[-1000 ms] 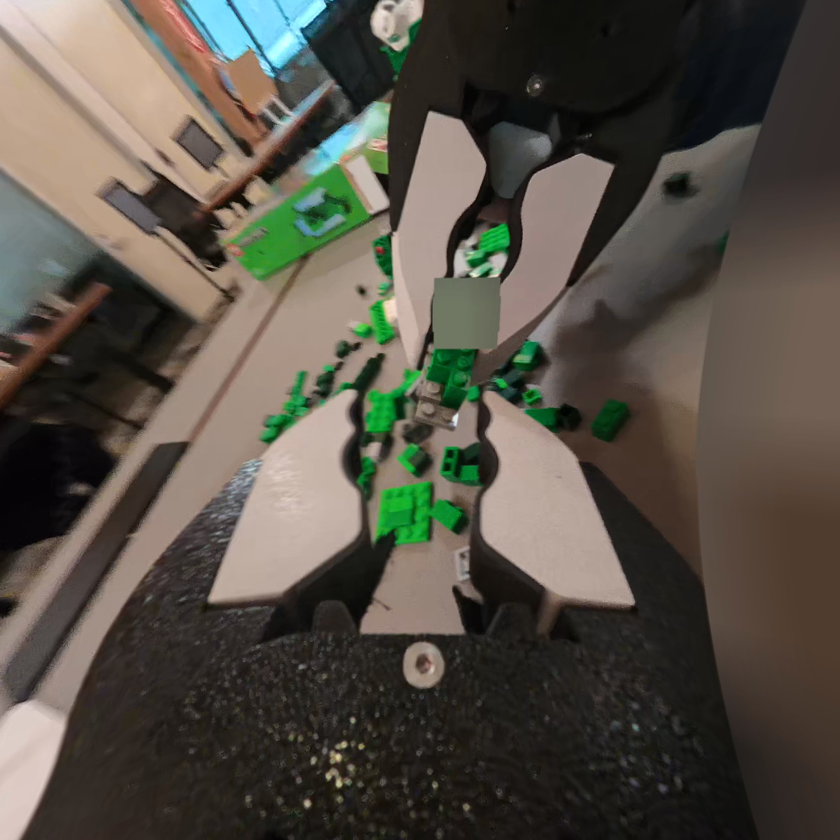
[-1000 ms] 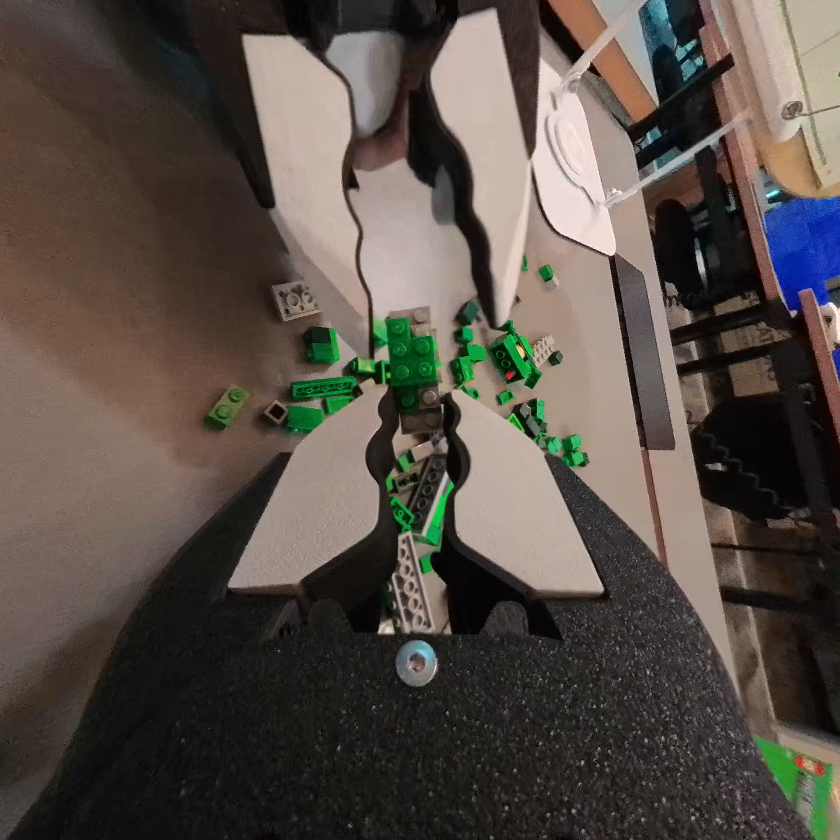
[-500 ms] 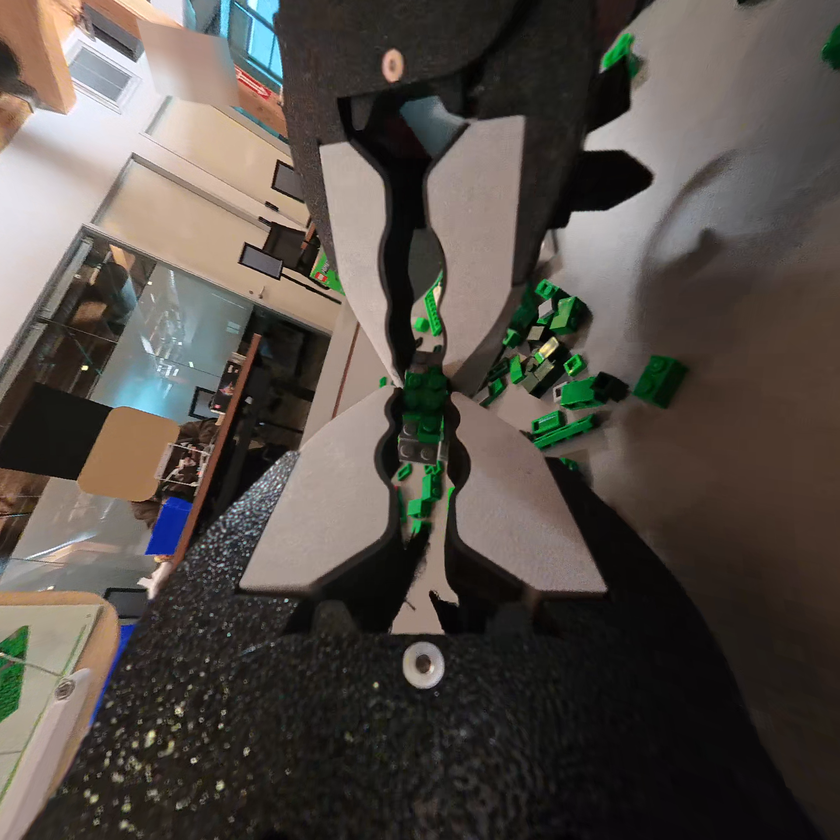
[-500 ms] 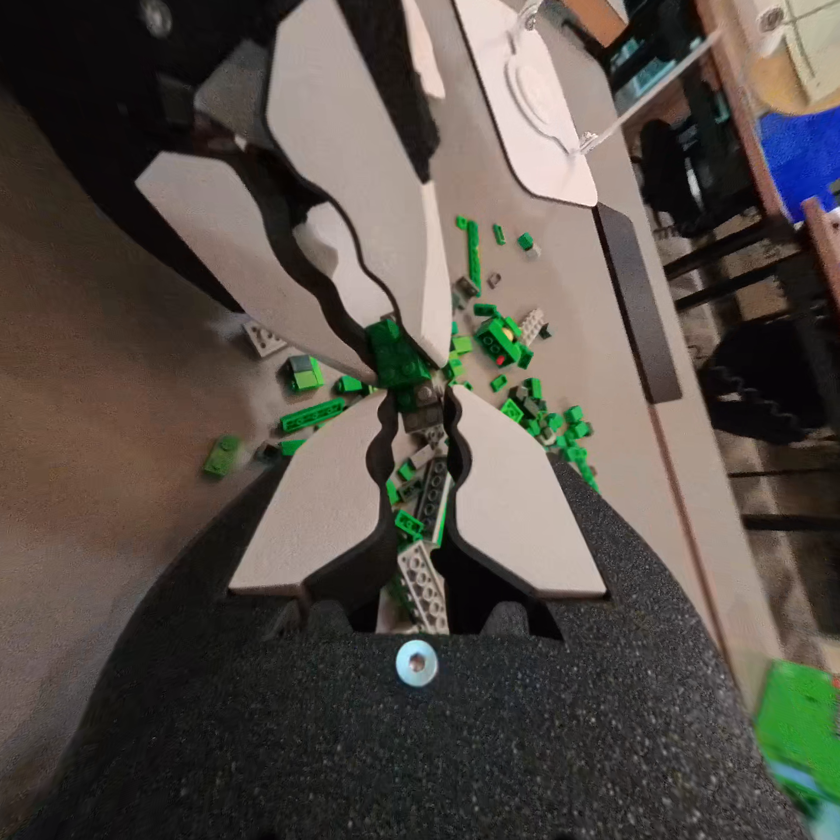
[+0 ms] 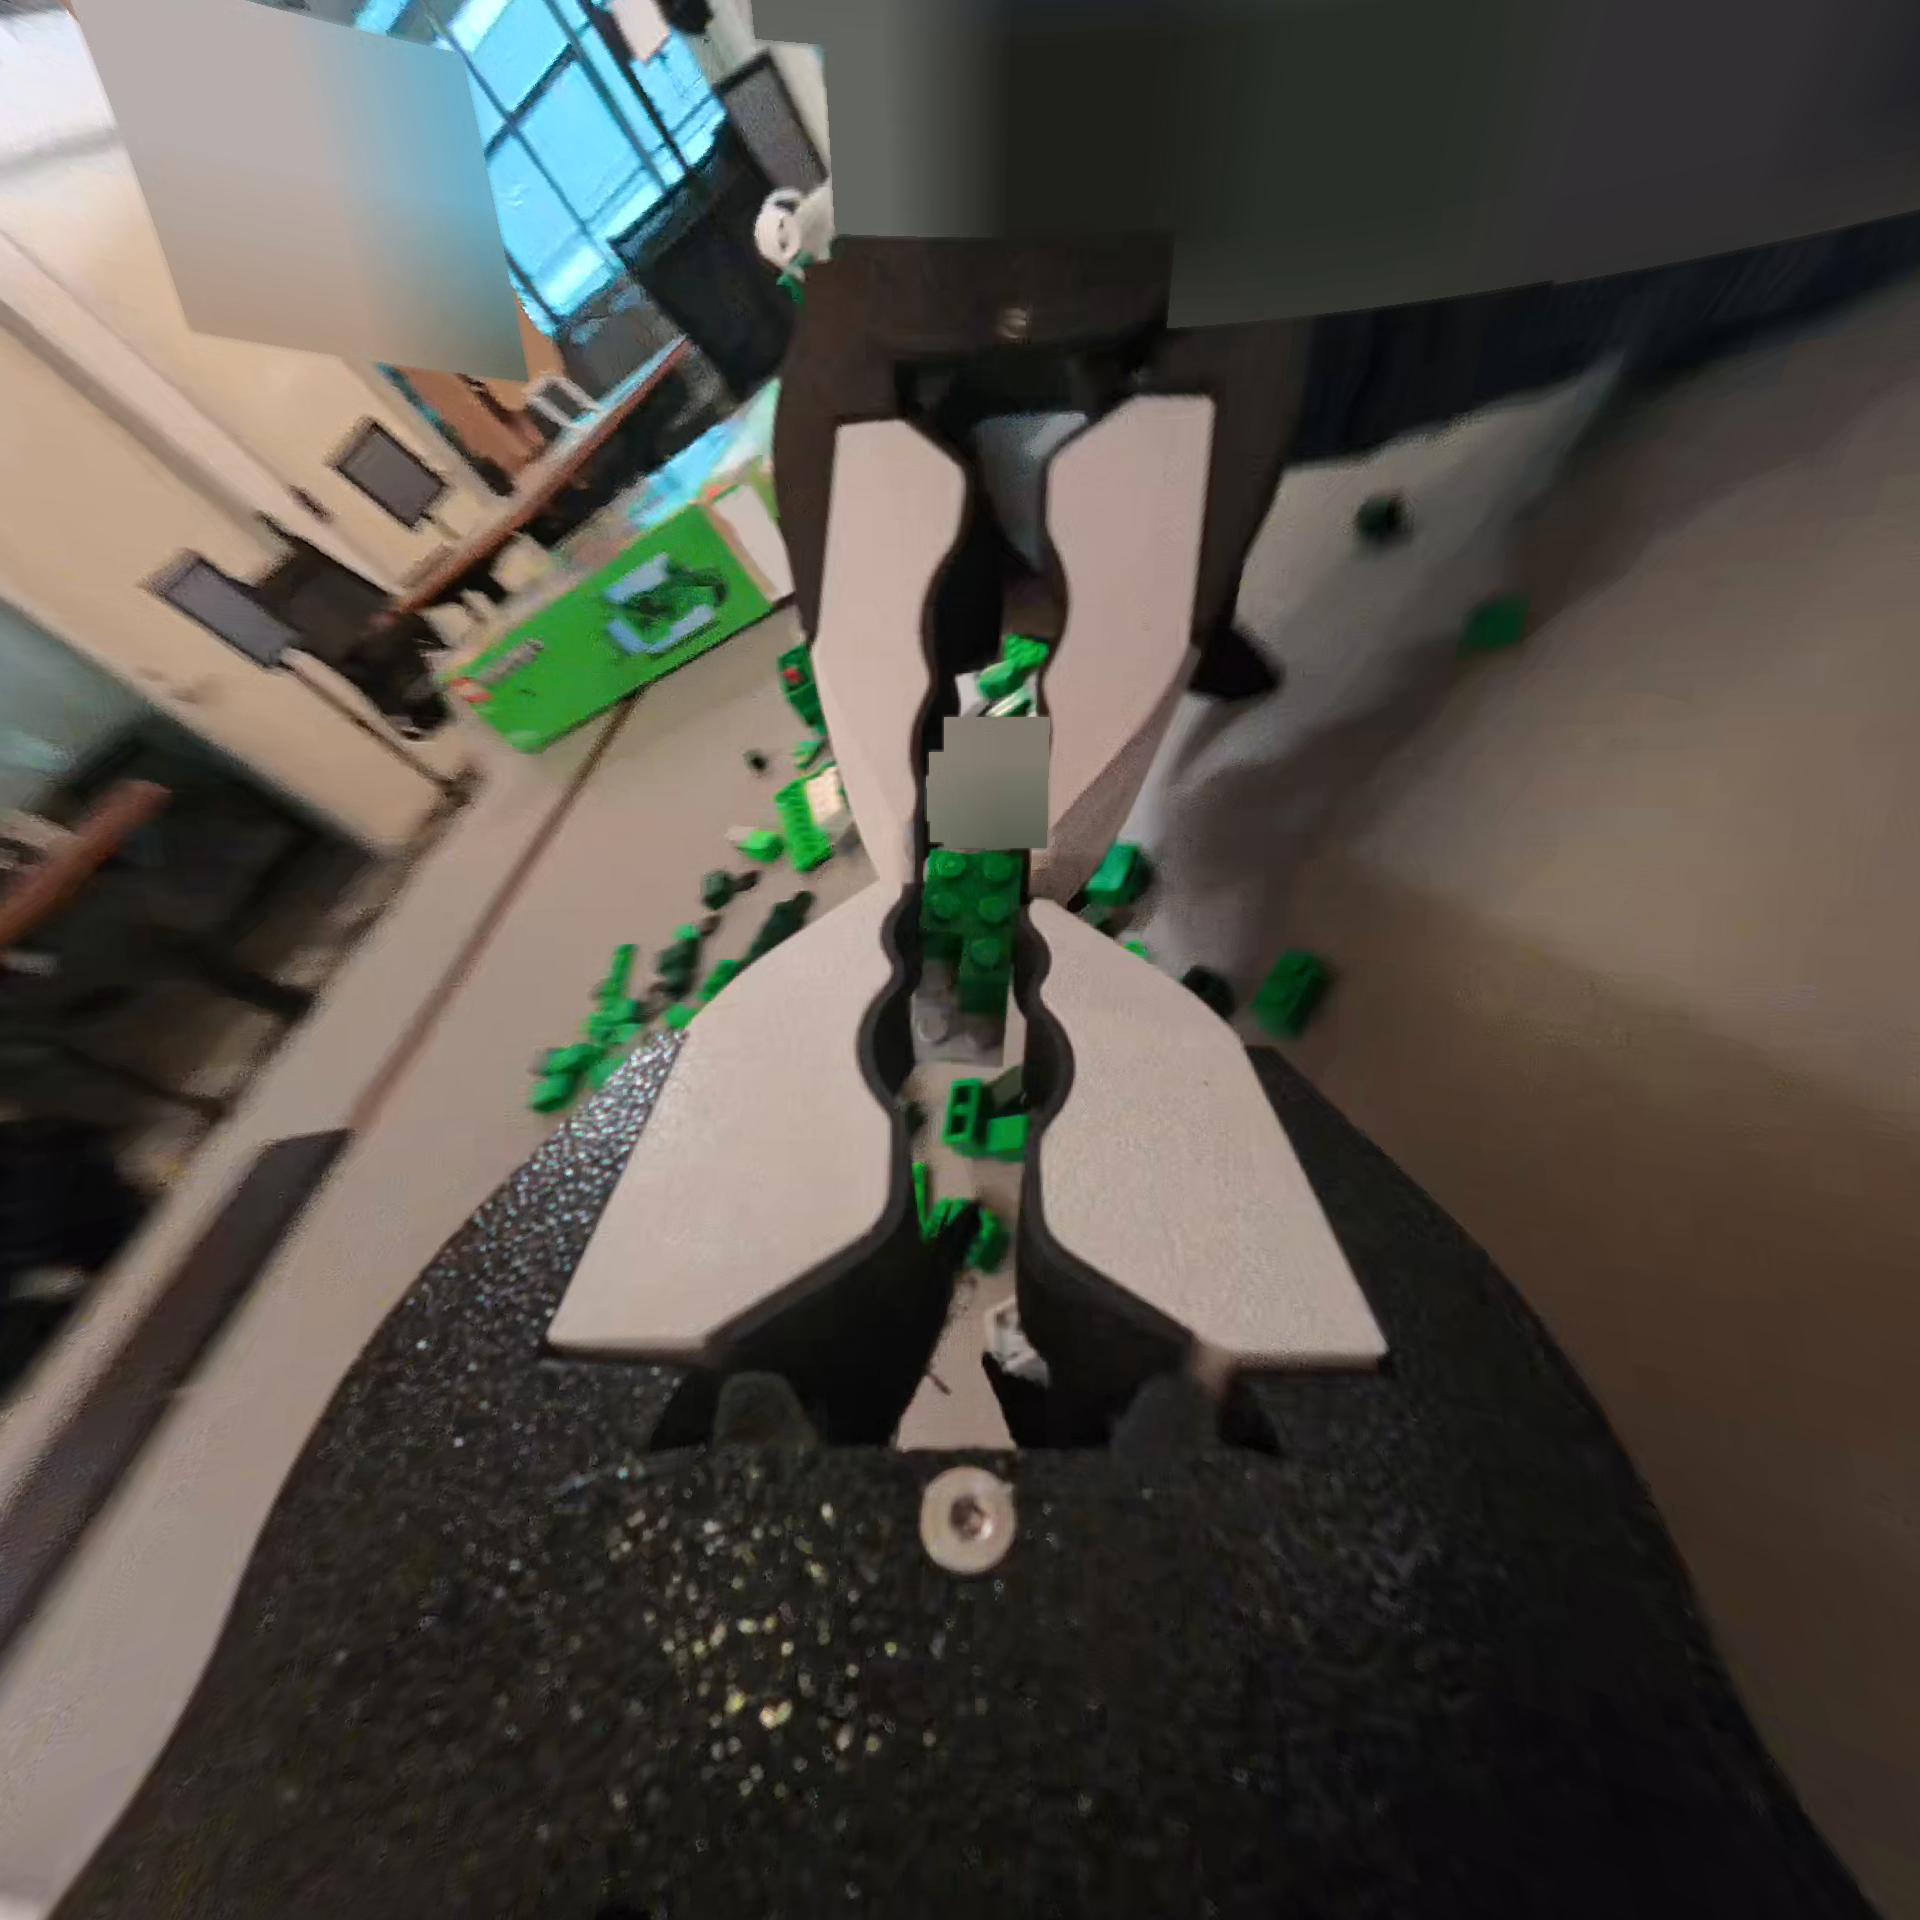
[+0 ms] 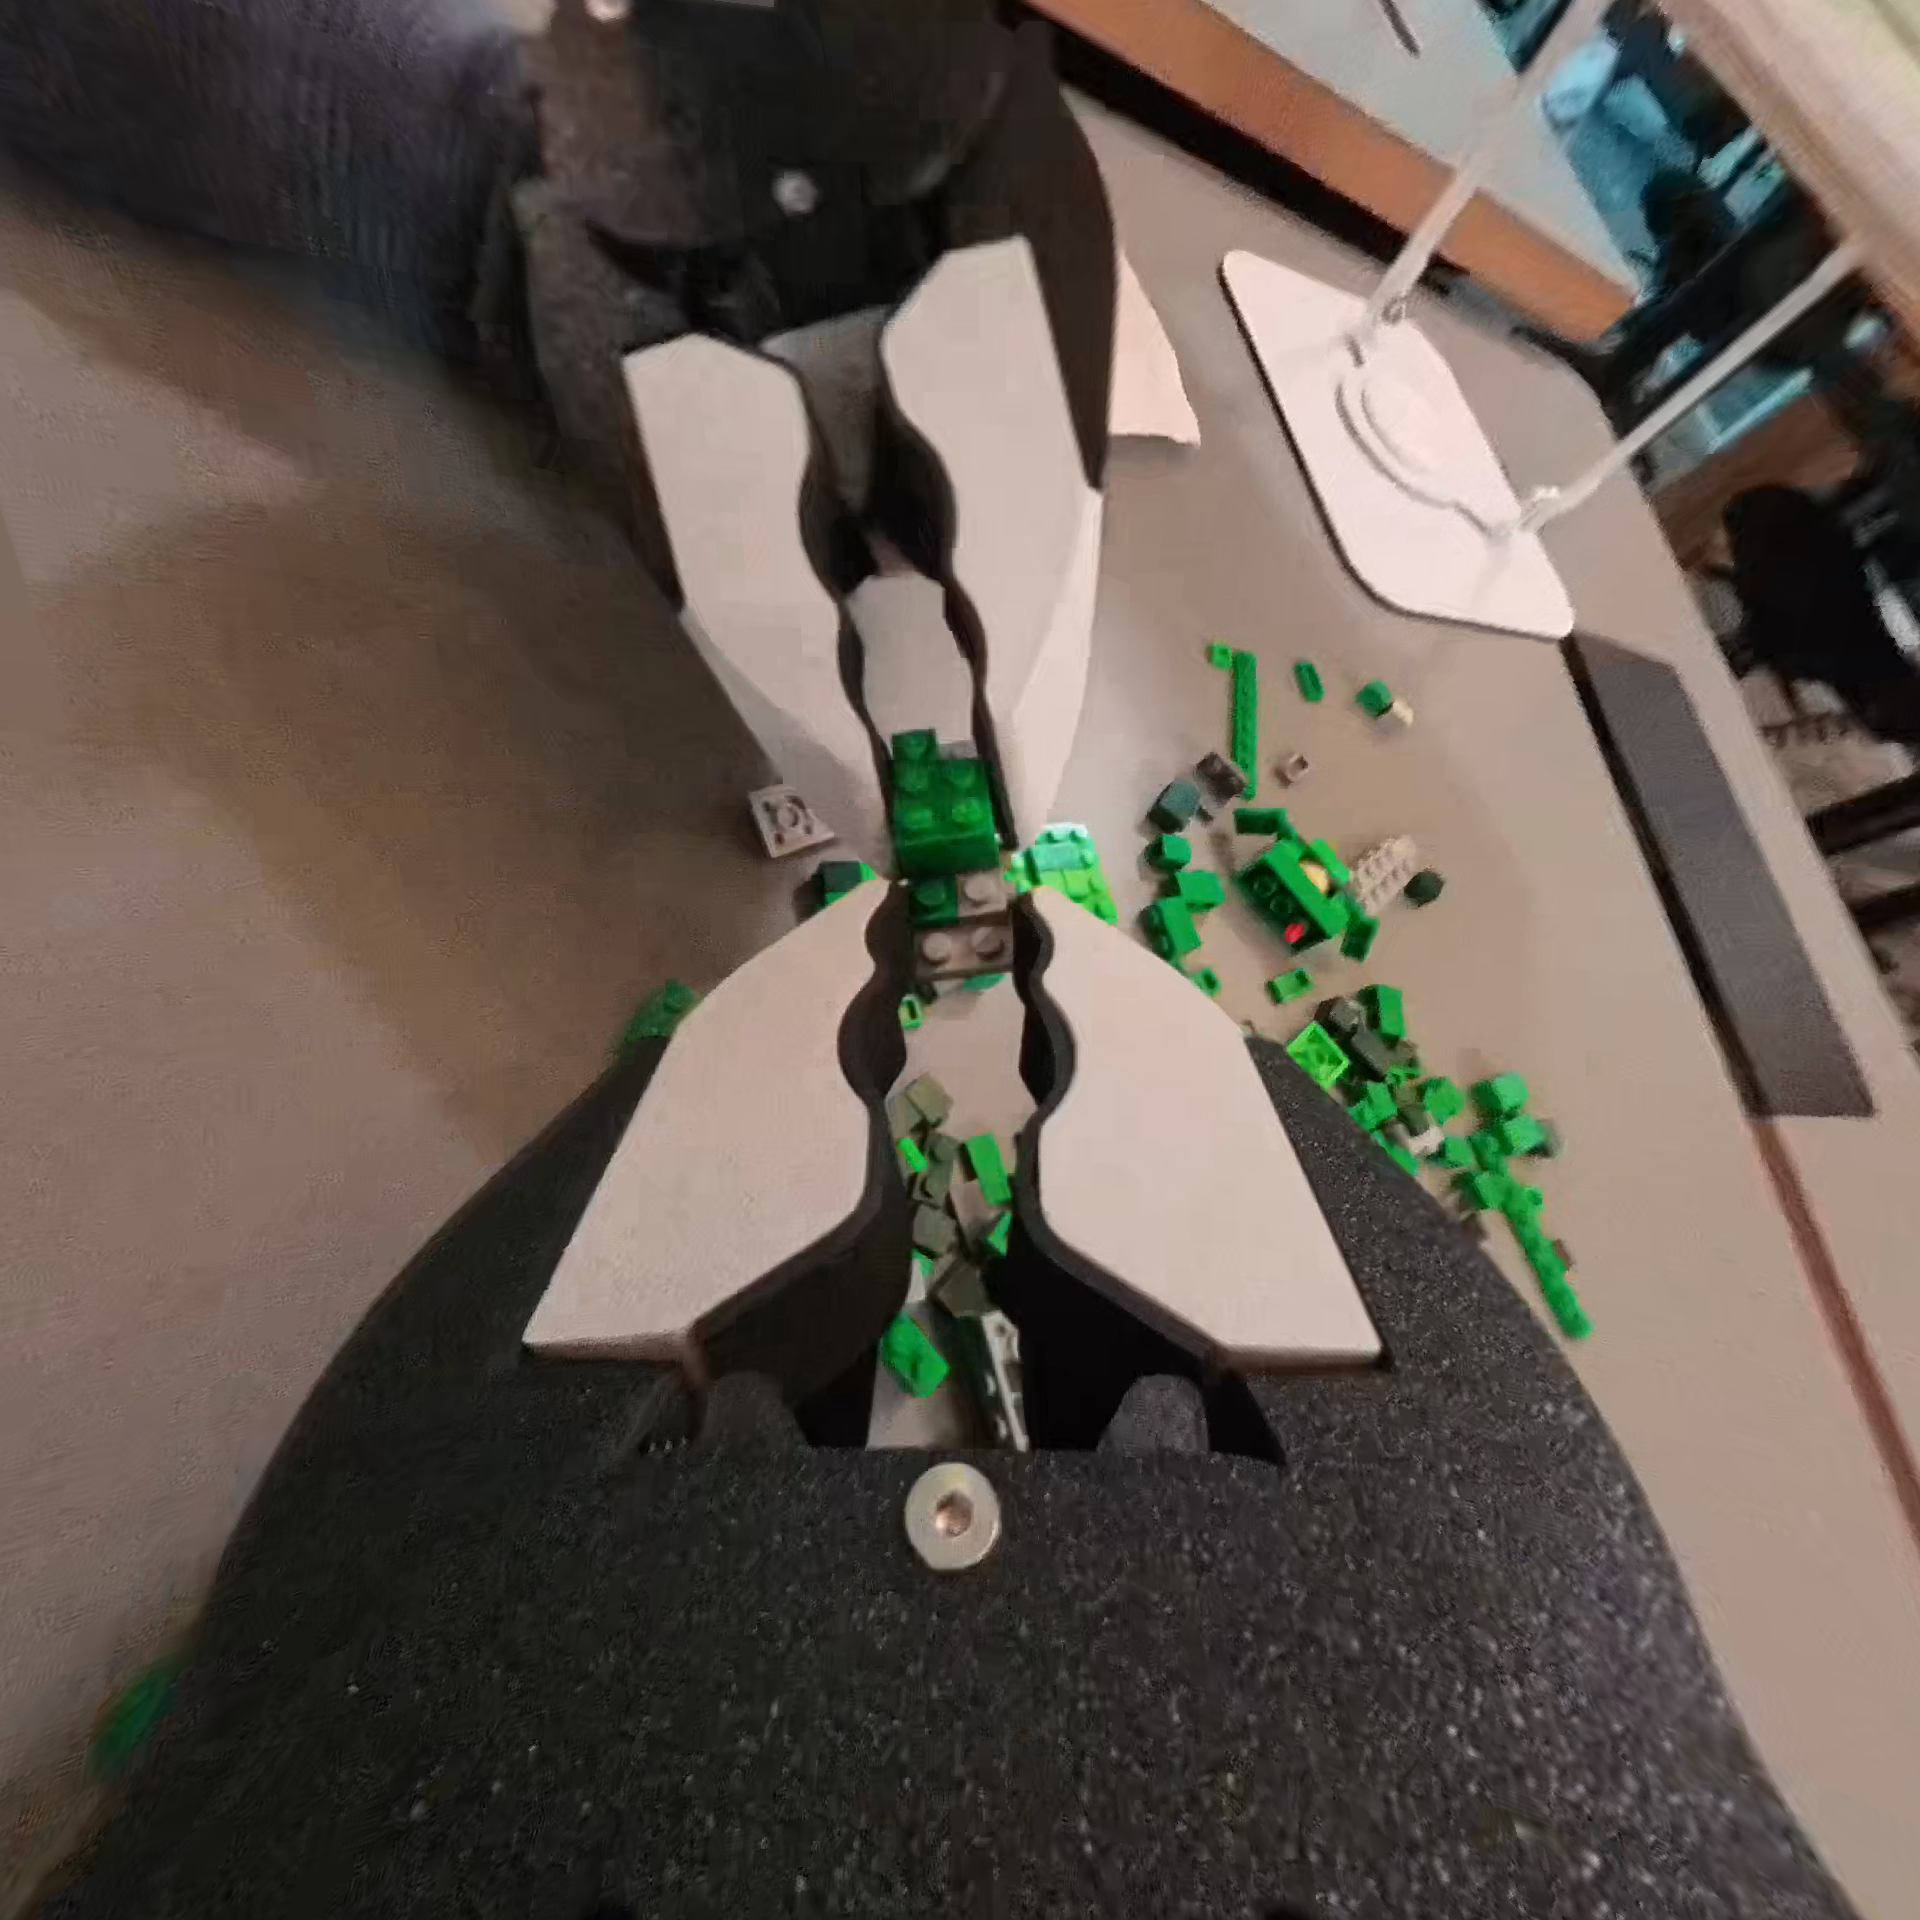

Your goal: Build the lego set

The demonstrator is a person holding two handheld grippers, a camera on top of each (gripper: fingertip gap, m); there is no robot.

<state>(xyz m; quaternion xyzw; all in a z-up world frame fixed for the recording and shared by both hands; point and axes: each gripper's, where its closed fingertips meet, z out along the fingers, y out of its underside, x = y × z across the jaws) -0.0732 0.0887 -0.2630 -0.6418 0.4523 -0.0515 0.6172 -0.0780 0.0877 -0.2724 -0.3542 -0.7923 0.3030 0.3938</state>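
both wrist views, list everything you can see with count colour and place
brick stack: one, green on grey, held off the table between both tools
loose bricks: many, mostly green, some grey, scattered on the table
table: one, grey-brown, under everything
box: one, green, far table end
stand base: one, white, far right on the table
left tool: one, grey fingers, gripping the stack
right tool: one, grey fingers, gripping the stack's grey end

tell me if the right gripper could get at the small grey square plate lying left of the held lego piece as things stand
Probably not yet. The right gripper is shut on the green and grey lego assembly, which the left gripper also clamps. The grey square plate lies uncovered on the table, so releasing first should free the way.
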